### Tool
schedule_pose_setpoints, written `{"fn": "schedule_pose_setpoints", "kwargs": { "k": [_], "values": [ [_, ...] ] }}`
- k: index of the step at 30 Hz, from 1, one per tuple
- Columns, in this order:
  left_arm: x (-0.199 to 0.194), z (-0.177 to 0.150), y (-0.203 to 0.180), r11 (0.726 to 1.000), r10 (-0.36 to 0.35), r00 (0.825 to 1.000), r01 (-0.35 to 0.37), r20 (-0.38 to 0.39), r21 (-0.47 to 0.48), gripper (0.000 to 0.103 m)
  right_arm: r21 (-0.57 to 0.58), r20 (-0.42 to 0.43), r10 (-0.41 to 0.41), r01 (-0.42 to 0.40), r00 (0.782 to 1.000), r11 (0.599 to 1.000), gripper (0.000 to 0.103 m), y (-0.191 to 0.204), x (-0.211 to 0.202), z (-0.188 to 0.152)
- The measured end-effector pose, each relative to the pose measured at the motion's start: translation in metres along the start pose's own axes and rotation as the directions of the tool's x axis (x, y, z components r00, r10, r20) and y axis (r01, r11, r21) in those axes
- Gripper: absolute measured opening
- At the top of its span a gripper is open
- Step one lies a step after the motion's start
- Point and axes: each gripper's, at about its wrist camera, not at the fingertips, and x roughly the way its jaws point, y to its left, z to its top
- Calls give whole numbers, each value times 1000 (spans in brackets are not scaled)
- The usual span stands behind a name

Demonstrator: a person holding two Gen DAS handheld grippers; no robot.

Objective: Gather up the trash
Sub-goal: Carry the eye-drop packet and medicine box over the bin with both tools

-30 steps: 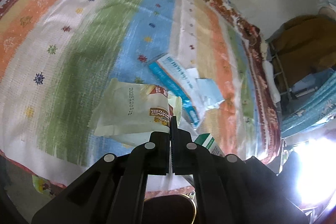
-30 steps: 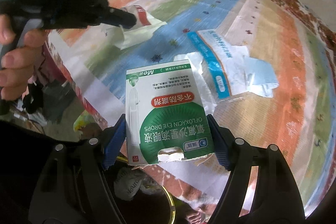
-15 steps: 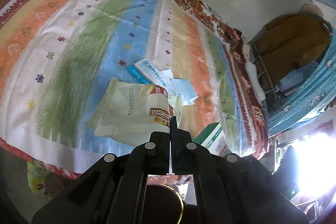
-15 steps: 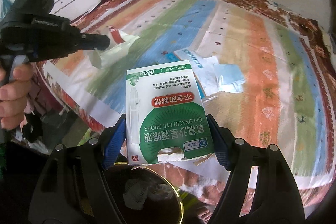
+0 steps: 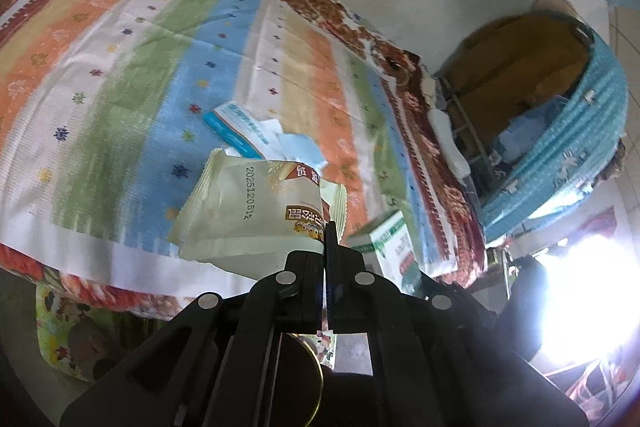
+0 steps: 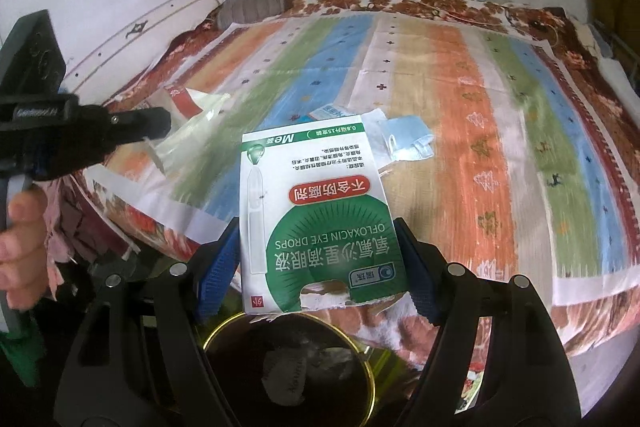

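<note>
My left gripper is shut on a pale yellow snack wrapper and holds it above the near edge of the striped bedspread. It also shows in the right wrist view with the wrapper. My right gripper is shut on a green and white eye drops box, above a dark bin with a gold rim. The box also shows in the left wrist view. A blue and white packet and a light blue mask lie on the bed.
The bin holds crumpled paper. A grey rolled cloth lies at the bed's far end by the white wall. A blue patterned curtain and a brown shelf stand to the right of the bed.
Both grippers have drawn back from the bed with their loads. The bin now lies under the right gripper. The packet and mask look farther away.
</note>
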Motion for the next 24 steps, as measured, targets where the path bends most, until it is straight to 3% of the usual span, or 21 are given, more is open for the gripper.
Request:
{"fn": "schedule_pose_setpoints", "kwargs": {
  "k": [24],
  "values": [
    [-15, -68, -21, 997, -70, 998, 70, -8, 44, 0, 131, 22, 40, -42, 999, 990, 69, -3, -40, -67]
  ]
}}
